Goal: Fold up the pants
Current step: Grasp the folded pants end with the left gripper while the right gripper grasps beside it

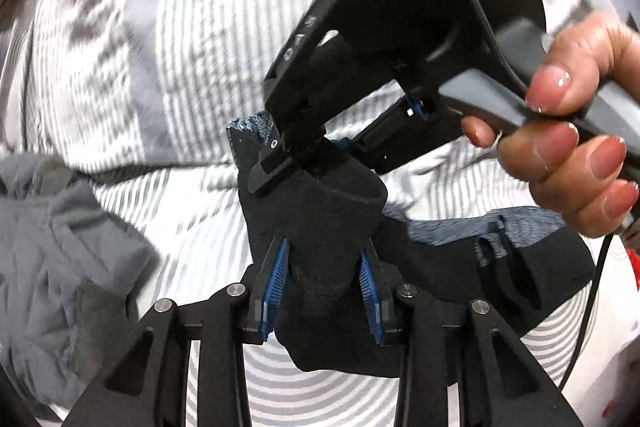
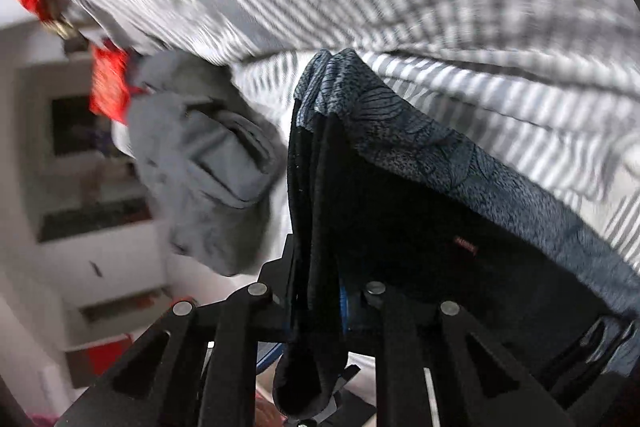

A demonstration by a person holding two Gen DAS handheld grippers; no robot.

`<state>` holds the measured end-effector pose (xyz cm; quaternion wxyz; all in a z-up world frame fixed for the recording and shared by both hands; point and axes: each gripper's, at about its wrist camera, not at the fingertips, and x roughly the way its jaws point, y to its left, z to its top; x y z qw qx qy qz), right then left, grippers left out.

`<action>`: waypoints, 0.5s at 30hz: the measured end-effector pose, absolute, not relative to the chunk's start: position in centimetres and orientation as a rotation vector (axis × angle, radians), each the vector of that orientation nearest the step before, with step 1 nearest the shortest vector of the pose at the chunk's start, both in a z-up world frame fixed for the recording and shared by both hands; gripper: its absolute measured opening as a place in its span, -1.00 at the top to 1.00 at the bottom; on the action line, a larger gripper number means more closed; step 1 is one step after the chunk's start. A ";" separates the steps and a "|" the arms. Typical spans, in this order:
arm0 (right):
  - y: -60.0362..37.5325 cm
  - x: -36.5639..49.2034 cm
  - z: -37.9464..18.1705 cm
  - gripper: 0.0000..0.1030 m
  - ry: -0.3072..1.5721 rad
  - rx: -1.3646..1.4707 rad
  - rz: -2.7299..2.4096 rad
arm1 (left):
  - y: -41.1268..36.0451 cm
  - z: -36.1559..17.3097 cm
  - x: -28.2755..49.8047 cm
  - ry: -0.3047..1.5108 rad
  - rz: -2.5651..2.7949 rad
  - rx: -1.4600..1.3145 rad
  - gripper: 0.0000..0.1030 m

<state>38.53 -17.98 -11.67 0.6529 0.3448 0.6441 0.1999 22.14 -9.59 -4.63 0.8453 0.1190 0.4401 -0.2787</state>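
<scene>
Over on the grey-and-white striped bedsheet (image 1: pixel 192 211), a crumpled grey garment (image 1: pixel 52 267) lay left of the dark navy pants (image 1: pixel 320 219). Left tool (image 1: pixel 323 287) and right tool (image 1: pixel 280 163) both pinched the lifted pants. Right view was blurry, its pads buried in cloth.

The dark knitted pants (image 1: pixel 320 211) hang above the grey-and-white striped bed sheet (image 1: pixel 140 67); a crumpled grey cloth garment (image 1: pixel 60 247) lies left of them on the sheet.
</scene>
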 end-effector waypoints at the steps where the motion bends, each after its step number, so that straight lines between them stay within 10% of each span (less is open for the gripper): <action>1: -18.8 37.9 -11.3 0.66 1.437 0.808 0.460 | -10.2 -4.2 21.8 0.919 -0.600 0.264 0.29; 15: -34.1 24.8 -6.5 0.66 1.108 1.117 0.429 | -21.8 1.6 13.9 0.885 -0.845 0.388 0.29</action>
